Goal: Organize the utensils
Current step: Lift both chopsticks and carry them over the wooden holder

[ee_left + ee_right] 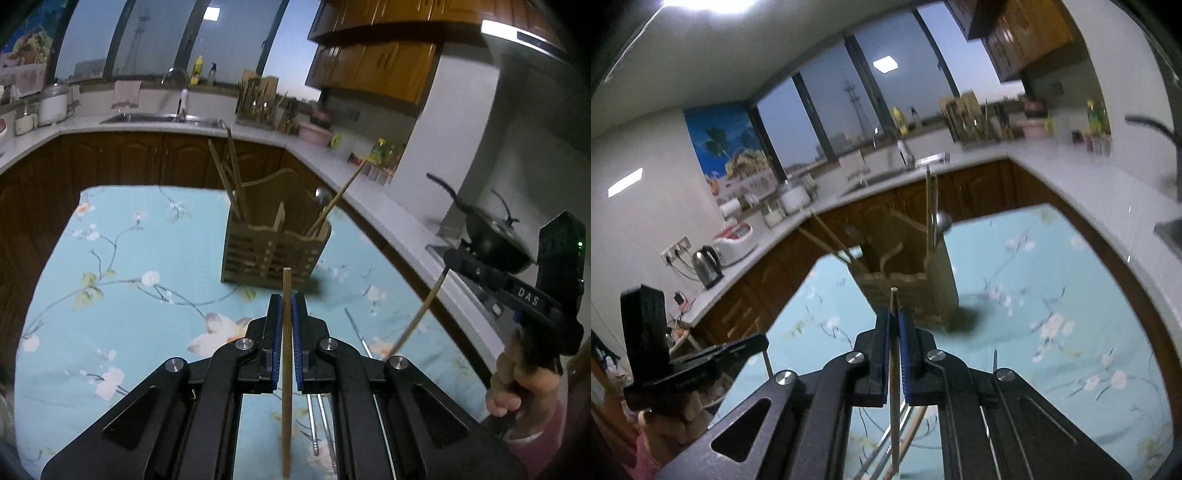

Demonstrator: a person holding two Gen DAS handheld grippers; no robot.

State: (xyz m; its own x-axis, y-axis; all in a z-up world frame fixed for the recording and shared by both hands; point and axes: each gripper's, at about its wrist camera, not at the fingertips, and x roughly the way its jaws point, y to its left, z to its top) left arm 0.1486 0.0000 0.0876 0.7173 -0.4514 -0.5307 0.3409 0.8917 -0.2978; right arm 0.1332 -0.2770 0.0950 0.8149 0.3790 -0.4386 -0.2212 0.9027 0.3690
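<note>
Left wrist view shows the left gripper clamped on a wooden chopstick and the right gripper pinching another, near the wooden utensil holder, which already holds several chopsticks, while metal chopsticks lie unsorted on the floral tablecloth.

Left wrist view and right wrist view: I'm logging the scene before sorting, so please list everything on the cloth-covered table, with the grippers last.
wooden utensil holder: one, tan, slatted, standing on the table's far half
chopsticks in holder: at least three, wooden, leaning out
metal spoon: one, silver, in the holder's right compartment
loose metal utensils: several, silver, lying under the left gripper
tablecloth: one, light blue, floral
left gripper: shut on a wooden chopstick
right gripper: shut on another wooden chopstick
</note>
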